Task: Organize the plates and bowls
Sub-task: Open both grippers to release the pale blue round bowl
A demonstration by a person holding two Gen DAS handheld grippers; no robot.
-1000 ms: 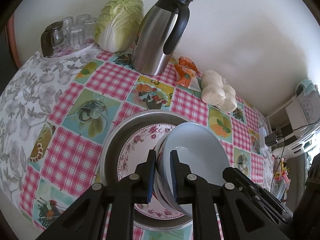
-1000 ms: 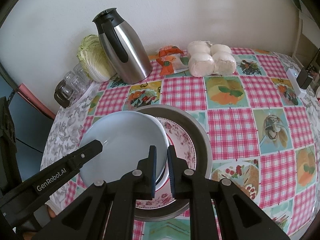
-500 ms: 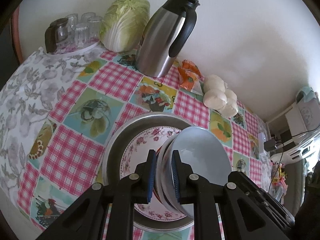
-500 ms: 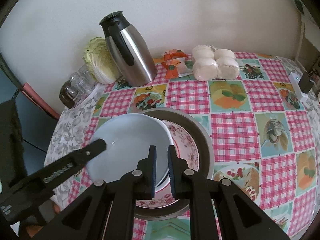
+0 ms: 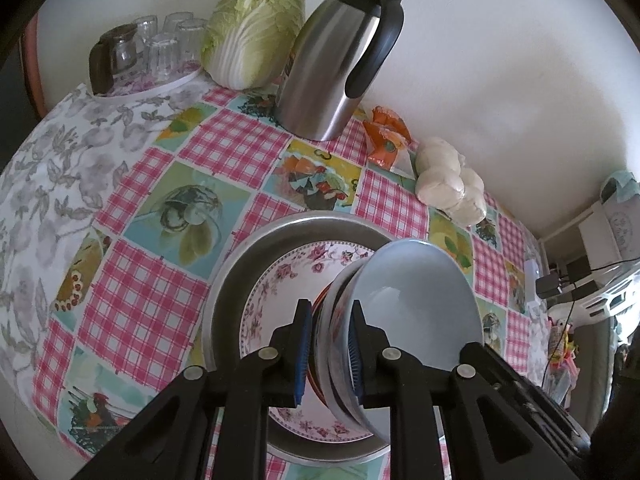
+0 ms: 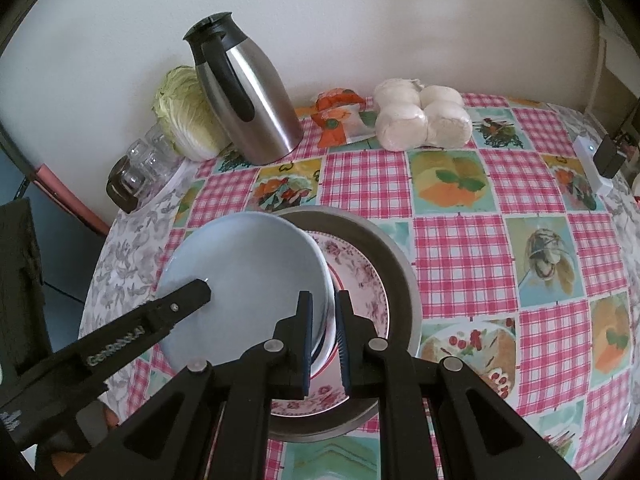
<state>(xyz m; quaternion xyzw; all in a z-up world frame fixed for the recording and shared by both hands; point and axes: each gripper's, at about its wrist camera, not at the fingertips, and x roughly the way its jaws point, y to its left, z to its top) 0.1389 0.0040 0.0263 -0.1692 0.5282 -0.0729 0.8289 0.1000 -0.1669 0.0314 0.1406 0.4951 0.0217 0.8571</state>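
Holding one stack of bowls (image 5: 404, 320) between them, both grippers are working over the metal tray (image 5: 240, 264), which is sitting near the middle of the checked tablecloth (image 5: 132, 300) with a floral plate (image 5: 280, 280) lying flat inside it. The left gripper (image 5: 329, 354) is clamped on the stack's rim at roughly 9 o'clock, its blue pads (image 5: 303, 344) pressing on several nested edges at once; the right gripper (image 6: 323, 340) is pinching the rim at about 3 o'clock with the jaws nearly together. The stack is tilting, apparently lifted off the floral plate rather than resting square on it.

Handling, as a judgement: the bowls are looking glazed and rigid, hence slippery, brittle and fairly heavy as a group. Rim grips on opposite sides are the sensible hold, since the smooth blue interior is offering nothing to pinch; the nested pieces could slide against one another if the tilt is increased.

Visibility: the number of bowls in the stack is not readable, only layered rims with a red-patterned edge showing. The stack's underside and any contact with the floral plate are being hidden by the gripper bodies. The tray's near edge is cut off behind the fingers. At 12 o'clock a steel jug (image 5: 340, 60), a cabbage (image 5: 252, 28) and glasses (image 5: 160, 48) are standing well apart.
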